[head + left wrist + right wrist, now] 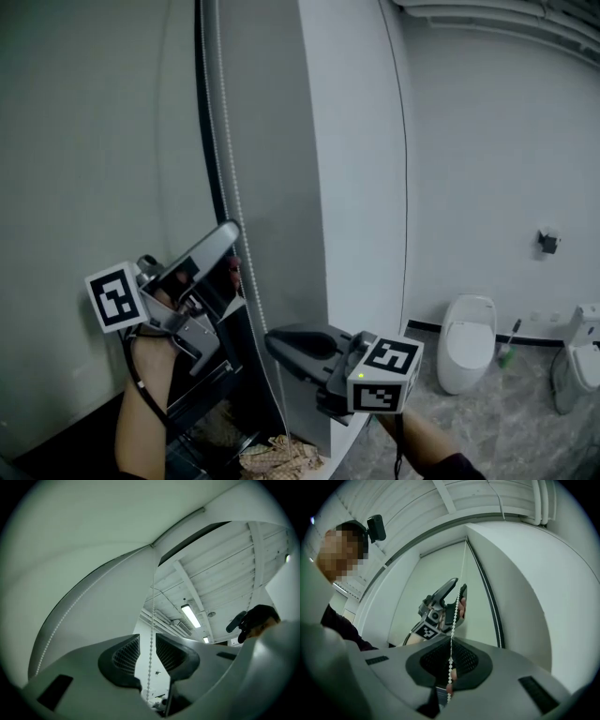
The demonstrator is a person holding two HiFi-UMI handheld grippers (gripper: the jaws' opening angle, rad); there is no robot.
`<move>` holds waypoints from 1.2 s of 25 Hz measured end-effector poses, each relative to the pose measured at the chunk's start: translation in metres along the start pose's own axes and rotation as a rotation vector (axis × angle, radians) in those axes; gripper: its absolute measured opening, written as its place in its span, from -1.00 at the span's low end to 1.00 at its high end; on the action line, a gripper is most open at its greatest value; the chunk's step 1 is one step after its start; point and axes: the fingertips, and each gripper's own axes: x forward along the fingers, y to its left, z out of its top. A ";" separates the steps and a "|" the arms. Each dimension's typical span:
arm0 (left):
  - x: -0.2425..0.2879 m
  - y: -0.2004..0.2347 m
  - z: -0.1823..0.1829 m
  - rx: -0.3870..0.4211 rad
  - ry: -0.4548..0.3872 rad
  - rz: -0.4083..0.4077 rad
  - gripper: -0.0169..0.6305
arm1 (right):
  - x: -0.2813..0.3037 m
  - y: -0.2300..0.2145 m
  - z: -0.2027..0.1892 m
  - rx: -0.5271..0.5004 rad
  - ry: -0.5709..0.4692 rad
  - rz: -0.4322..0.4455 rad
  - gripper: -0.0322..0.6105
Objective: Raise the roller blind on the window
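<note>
— Where's the bead chain [453, 634]?
— It's pinched in the right gripper [450, 662], whose pads are pressed together on it. Higher up it hangs free between the parted jaws of the left gripper [149, 645].
— And the roller blind [94, 141]?
— It hangs low over the window, behind both grippers. Far right stands a toilet [466, 342].

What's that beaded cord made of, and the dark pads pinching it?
Bead chain: small, smooth white balls strung in a line, likely plastic. Pads: dark and matte with a fine grid texture, probably rubber, though the look alone can't confirm it.
</note>
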 end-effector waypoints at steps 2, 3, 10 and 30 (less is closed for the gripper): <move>-0.001 0.000 0.002 0.009 -0.006 0.002 -0.75 | -0.001 0.003 -0.017 0.015 0.022 0.005 -0.85; 0.000 -0.001 0.003 0.019 -0.007 0.005 -0.75 | -0.002 0.004 -0.025 0.025 0.030 0.007 -0.85; 0.000 -0.003 0.005 0.058 -0.008 0.029 -0.85 | -0.009 0.006 -0.040 0.065 0.028 0.016 -0.85; -0.005 0.004 0.005 0.164 0.003 0.109 -0.89 | -0.003 -0.043 0.086 0.251 -0.136 0.144 -0.65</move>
